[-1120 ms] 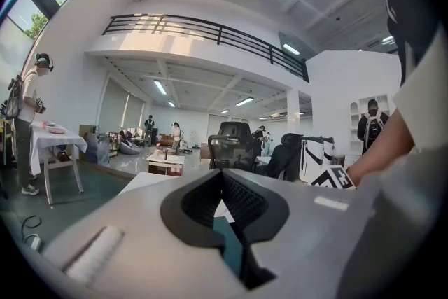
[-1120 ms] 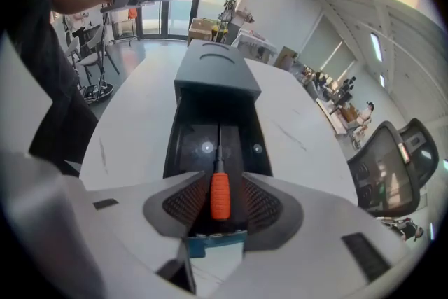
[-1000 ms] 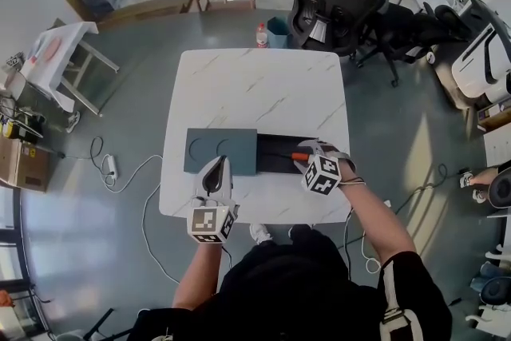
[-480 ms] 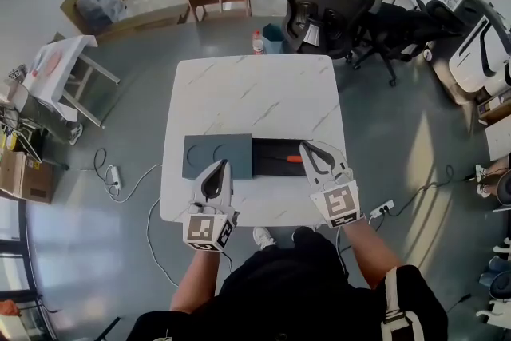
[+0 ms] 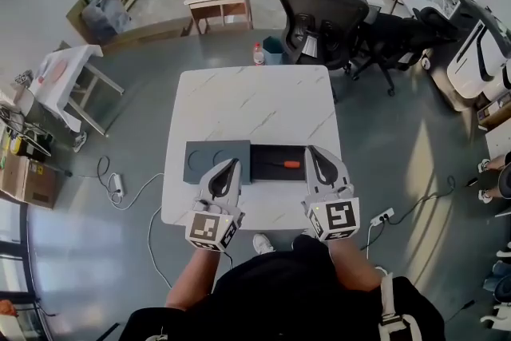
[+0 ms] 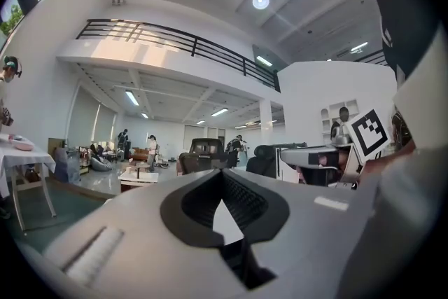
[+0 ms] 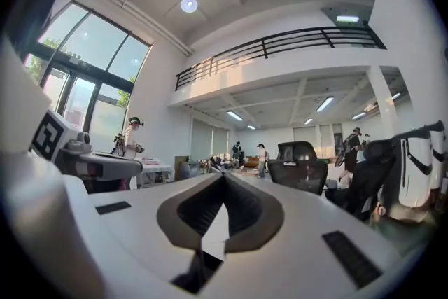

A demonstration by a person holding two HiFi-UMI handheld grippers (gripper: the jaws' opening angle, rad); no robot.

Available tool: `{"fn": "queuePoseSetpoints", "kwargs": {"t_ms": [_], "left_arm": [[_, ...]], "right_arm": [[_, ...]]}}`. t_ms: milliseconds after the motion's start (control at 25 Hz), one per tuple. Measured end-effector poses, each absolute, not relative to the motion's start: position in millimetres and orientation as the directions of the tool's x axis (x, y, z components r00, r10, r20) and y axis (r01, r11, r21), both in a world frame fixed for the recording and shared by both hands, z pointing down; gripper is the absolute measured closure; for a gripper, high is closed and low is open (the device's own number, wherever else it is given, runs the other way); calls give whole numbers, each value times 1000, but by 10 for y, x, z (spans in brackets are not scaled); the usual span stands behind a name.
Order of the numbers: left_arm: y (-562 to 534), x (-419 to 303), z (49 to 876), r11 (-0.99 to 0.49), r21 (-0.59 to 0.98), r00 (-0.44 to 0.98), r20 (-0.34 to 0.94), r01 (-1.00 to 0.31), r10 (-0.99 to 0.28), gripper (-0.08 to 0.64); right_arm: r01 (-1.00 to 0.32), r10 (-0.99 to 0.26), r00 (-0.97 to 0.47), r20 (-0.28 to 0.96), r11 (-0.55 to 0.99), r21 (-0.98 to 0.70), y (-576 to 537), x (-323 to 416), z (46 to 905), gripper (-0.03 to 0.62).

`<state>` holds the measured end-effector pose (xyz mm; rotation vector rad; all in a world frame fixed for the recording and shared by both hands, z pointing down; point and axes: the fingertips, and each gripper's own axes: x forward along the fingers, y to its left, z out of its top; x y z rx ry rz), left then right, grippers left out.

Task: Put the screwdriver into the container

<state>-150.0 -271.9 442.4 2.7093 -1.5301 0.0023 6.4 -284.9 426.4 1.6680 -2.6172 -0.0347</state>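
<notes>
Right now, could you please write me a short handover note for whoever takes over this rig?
Left gripper: jaws shut, empty, held over the table at its near edge.
Right gripper: jaws have just been closing, now shut, nothing between them.
Screwdriver lies inside the black container on the table; a grey panel adjoins its left side.
Done: screwdriver placed. Left: nothing for the task itself.

We see the screwdriver lying flat inside the container, its orange handle nearest the right gripper and its thin dark shaft pointing toward the left gripper. Neither gripper touches it. The container is a shallow black rectangular tray, open on top and set level. It sits between the tips of the two grippers, with its right end just beside the right gripper and its left end by the left one.
</notes>
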Motion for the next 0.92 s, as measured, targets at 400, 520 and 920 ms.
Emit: {"fn": "queuePoseSetpoints", "kwargs": {"t_ms": [400, 520, 920], "left_arm": [[-2680, -1448, 4410, -518, 32, 518, -1, -855, -855, 548], [-2674, -1473, 4414, -514, 35, 515, -2, -857, -857, 548], [-2709, -1503, 4451, -509, 39, 510, 2, -860, -860, 548]], "right_arm": [[-907, -910, -414, 17, 414, 81, -2751, 108, 4236, 586], [-905, -909, -417, 18, 417, 87, -2741, 94, 4234, 586], [-904, -909, -416, 28, 417, 93, -2780, 87, 4271, 586]]}}
